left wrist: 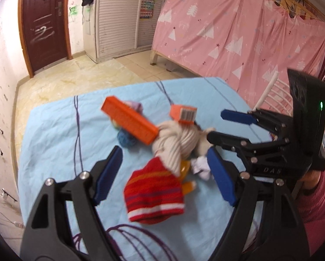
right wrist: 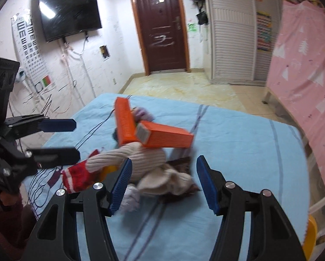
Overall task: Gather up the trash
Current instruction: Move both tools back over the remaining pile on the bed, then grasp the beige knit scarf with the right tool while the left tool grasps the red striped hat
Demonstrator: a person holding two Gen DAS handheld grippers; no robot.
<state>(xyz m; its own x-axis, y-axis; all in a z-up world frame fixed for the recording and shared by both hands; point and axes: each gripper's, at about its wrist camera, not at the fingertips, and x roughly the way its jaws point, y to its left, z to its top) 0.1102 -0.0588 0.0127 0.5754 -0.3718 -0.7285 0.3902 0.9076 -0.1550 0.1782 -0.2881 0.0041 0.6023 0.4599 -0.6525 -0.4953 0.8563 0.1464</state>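
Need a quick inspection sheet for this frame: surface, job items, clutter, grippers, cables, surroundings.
Surface: blue sheet with dark line print, on a bed.
Job's things: two orange boxes lying on the pile; crumpled white paper beside it.
Clutter: beige knit, red striped knit, blue yarn ball, something purple behind the boxes.
Grippers: left gripper open above the red knit, holding nothing; right gripper open above the beige knit, holding nothing.
Cables: loose wires on the wall below the TV.
Surroundings: brown door, white wardrobe, pink curtain, tiled floor.
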